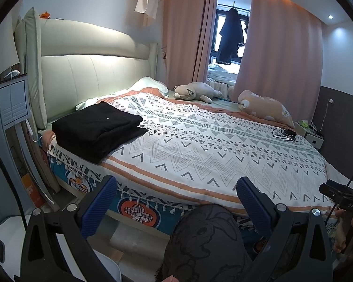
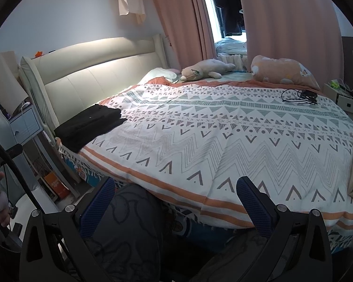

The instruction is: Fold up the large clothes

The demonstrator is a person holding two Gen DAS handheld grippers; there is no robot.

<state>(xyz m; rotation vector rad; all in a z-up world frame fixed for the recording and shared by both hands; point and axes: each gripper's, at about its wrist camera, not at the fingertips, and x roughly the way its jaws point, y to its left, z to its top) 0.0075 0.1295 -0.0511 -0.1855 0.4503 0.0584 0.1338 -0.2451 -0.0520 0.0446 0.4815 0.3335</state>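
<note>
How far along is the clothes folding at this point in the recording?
Done: a black garment lies folded in a stack at the bed's near corner by the headboard. In hand: nothing; the left tool and right tool are both open, empty, short of the patterned bedspread. Left: no unfolded clothing lies on the bed; a dark garment hangs outside the window.

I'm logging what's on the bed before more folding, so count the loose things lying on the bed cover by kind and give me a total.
Folded black clothes stack: 1
Plush toy: 1
Peach patterned pillow: 1
Pale green pillow: 1
Black cable bundle: 1
Total: 5
</note>
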